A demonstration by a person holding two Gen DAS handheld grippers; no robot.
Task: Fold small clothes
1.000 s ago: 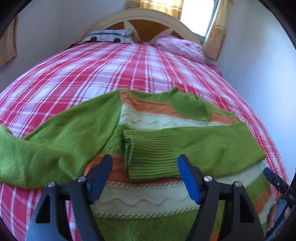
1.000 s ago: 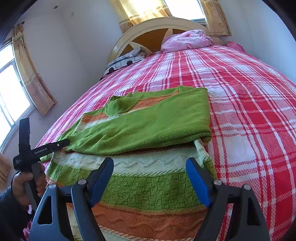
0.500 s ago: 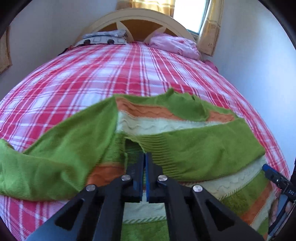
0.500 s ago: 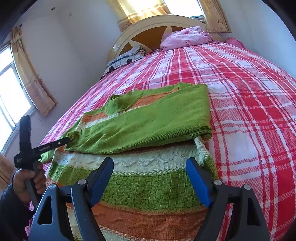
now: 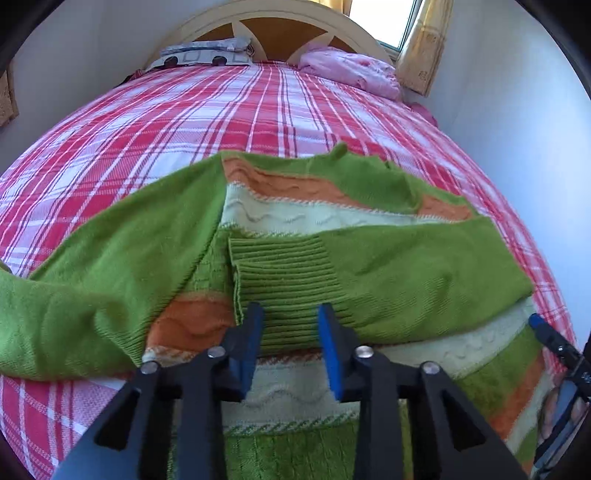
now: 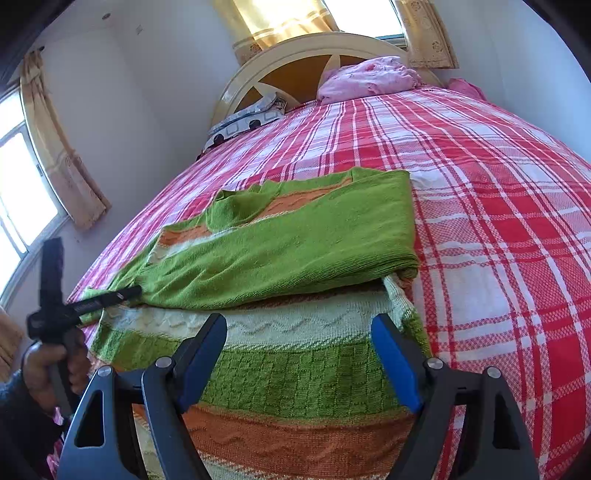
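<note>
My left tongs (image 5: 290,332) hang partly spread just over the ribbed cuff (image 5: 284,280); my right tongs (image 6: 299,354) gape wide above the hem, holding nothing. The sweater (image 6: 295,243) on the checked bed (image 6: 498,192) looks soft, limp and light; I'd pinch cuffs or hem. Green, with orange and cream bands, one sleeve folded across.

Bright daylight pours from the blown-out curtained window (image 6: 364,16) behind the headboard; fisheye bends edges, dark vignette corners, soft focus throughout
</note>
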